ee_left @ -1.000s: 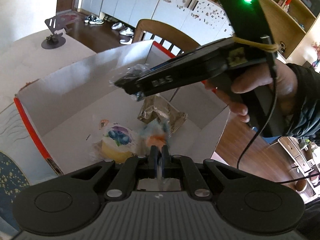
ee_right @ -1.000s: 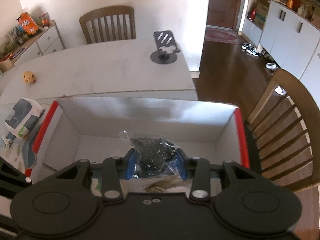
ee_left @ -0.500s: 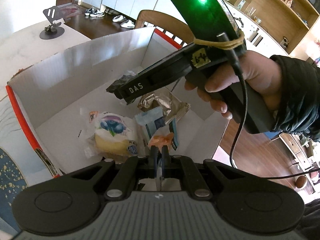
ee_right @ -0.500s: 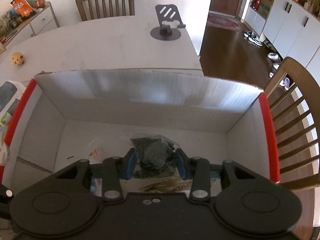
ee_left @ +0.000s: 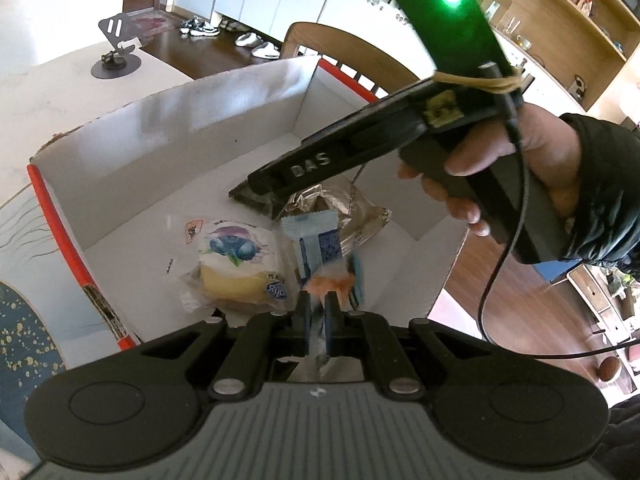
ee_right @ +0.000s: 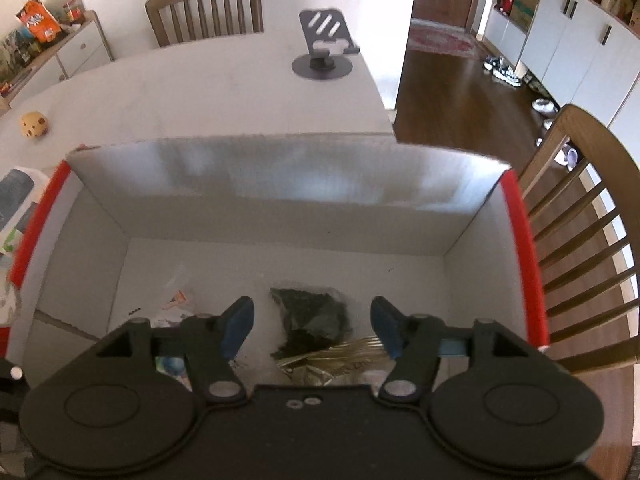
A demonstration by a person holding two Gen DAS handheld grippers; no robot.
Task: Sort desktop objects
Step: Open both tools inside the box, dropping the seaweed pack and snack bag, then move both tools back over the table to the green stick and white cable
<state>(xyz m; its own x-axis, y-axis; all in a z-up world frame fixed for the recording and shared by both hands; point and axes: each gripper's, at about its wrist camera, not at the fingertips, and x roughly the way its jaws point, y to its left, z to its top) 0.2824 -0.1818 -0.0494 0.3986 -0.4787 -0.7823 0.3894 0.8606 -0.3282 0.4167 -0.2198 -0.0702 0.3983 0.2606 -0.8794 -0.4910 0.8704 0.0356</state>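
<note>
Over the white box (ee_right: pixel 280 208), L to R: left gripper (ee_left: pixel 316 312) hangs at 6 o'clock, jaws nearly closed, pinching a small orange-and-clear packet (ee_left: pixel 330 282). Right gripper (ee_right: pixel 312 326) has jaws wide apart, holding nothing; dark bag (ee_right: pixel 312 316) lies on the box floor btwn them. Blueberry bun (ee_left: pixel 236 264), blue sachet (ee_left: pixel 316 244), foil pack (ee_left: pixel 340 208) already inside. Judging progress: mostly done; packet not yet dropped, yellow toy (ee_right: pixel 35 124) at 10 o'clock on table (ee_right: pixel 220 96).

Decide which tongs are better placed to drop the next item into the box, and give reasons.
Left. The left tongs are shut on an orange packet held over the box. The right tongs are open and hold nothing; a dark bag lies in the box below them.
</note>
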